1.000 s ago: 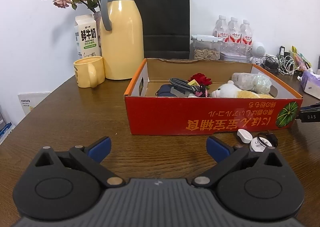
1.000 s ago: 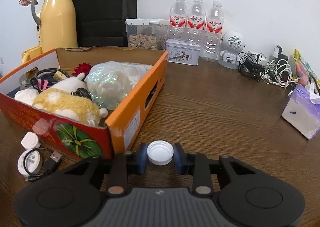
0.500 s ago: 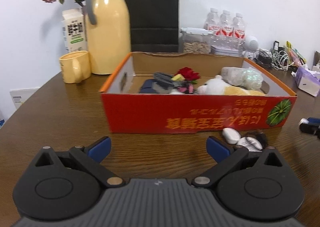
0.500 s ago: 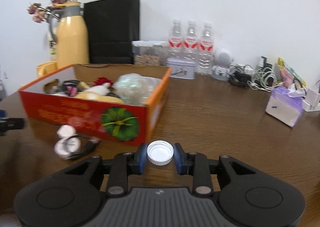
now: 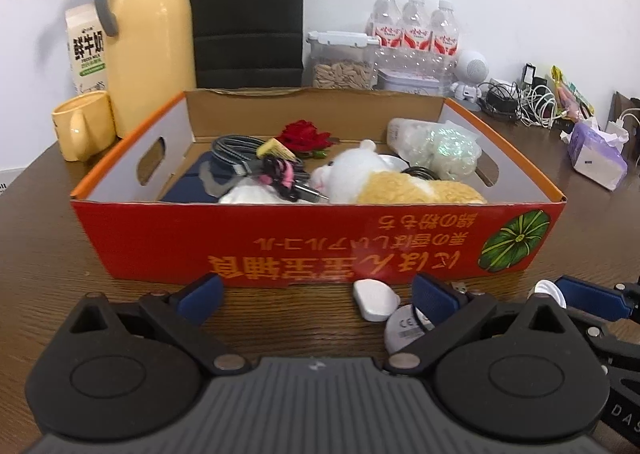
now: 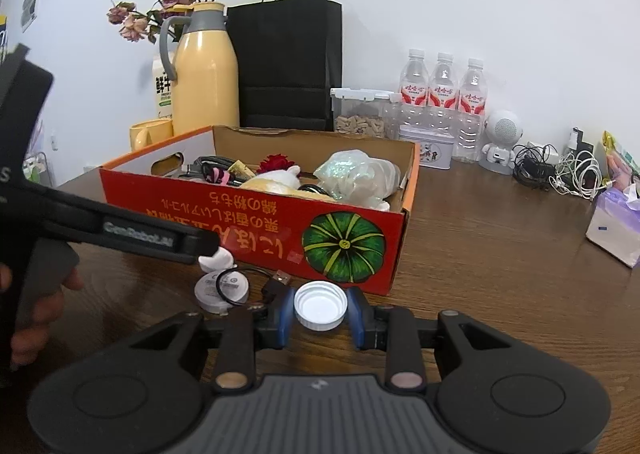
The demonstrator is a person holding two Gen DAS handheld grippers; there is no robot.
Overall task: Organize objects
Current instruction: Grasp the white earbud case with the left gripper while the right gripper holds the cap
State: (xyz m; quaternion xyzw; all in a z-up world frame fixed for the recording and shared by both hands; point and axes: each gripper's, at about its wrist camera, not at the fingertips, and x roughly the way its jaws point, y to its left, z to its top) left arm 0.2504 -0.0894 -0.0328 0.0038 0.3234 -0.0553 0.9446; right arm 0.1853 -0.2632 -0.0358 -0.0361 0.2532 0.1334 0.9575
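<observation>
My right gripper (image 6: pixel 320 307) is shut on a white bottle cap (image 6: pixel 320 300), held just above the table in front of the red cardboard box's (image 6: pixel 256 214) right corner. The box holds a plush toy (image 5: pixel 400 182), cables, a red flower and a plastic bag. My left gripper (image 5: pixel 316 292) stands open and empty, low before the box's front wall. A white plug (image 5: pixel 374 297) and a round white puck (image 5: pixel 402 328) with a black cable lie between its fingers. In the right wrist view one of its black fingers (image 6: pixel 140 232) reaches over the plug.
Behind the box stand a yellow jug (image 5: pixel 150 38), a mug (image 5: pixel 82 126), a milk carton, a black paper bag (image 6: pixel 286 62), a food jar and water bottles (image 6: pixel 444 98). Cables, a small speaker and a tissue pack (image 6: pixel 616 226) lie right. A hand (image 6: pixel 32 306) grips the left tool.
The left gripper has swung right and closer to the box front, now over the plug and puck. The right gripper has drawn back and left, with the cap still held.
</observation>
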